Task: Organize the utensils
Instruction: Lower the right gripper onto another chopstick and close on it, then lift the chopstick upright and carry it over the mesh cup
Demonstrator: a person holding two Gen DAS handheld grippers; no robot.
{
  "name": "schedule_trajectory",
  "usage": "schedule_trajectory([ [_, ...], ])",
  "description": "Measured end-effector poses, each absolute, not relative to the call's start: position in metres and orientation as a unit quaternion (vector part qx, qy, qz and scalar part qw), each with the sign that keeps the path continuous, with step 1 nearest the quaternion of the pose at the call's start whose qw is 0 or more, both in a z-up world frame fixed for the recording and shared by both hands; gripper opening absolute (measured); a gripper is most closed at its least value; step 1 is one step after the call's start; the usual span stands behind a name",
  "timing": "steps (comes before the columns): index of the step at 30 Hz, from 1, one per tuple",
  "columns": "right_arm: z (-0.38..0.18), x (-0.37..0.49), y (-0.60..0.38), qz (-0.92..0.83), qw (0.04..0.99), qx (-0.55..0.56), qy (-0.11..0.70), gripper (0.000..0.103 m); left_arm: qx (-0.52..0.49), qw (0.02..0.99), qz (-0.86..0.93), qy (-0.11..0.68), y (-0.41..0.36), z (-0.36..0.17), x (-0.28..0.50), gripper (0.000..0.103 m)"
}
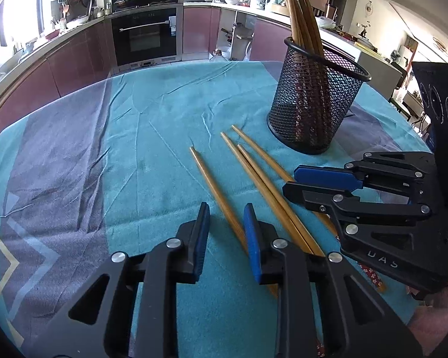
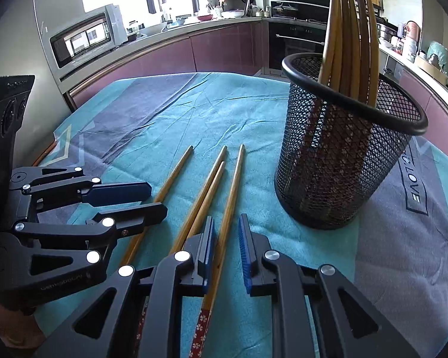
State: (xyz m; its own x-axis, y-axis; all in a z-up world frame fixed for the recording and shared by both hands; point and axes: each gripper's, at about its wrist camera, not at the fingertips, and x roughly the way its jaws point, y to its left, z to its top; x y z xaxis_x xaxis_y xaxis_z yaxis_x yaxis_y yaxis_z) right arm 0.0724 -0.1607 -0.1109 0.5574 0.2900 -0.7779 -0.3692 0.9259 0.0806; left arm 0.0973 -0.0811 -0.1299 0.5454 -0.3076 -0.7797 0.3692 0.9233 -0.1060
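Chopsticks [image 2: 221,197], four thin bamboo sticks with red flowered handles, lie on the teal cloth [image 2: 170,125]. Right gripper [image 2: 226,249] has its fingers apart around one; left gripper [image 1: 227,232] is also spread, empty. More stand in the mesh holder [image 2: 337,161] nearby.

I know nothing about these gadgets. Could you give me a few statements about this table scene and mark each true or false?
1. Four chopsticks lie loose on the cloth. True.
2. The mesh cup is empty. False: several chopsticks stand in it.
3. The right gripper has its jaws open around a chopstick. True.
4. The left gripper is clamped on a chopstick. False: its jaws are open, holding nothing.
5. The cup lies tipped over. False: it stands upright.
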Motion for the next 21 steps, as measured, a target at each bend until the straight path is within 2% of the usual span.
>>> schedule_trajectory([
  [2,-0.111,0.073,-0.162,0.187,0.881,-0.041,0.432,0.009,0.030,0.878,-0.191,0.438,-0.081,-0.130,0.099,0.015],
  [11,-0.109,0.073,-0.176,0.190,0.880,-0.008,0.436,0.005,0.010,0.879,-0.185,0.440,-0.078,-0.130,0.098,0.009],
  [21,-0.093,0.061,-0.191,0.208,0.883,0.016,0.420,0.005,0.004,0.882,-0.180,0.435,-0.076,-0.124,0.094,0.008],
])
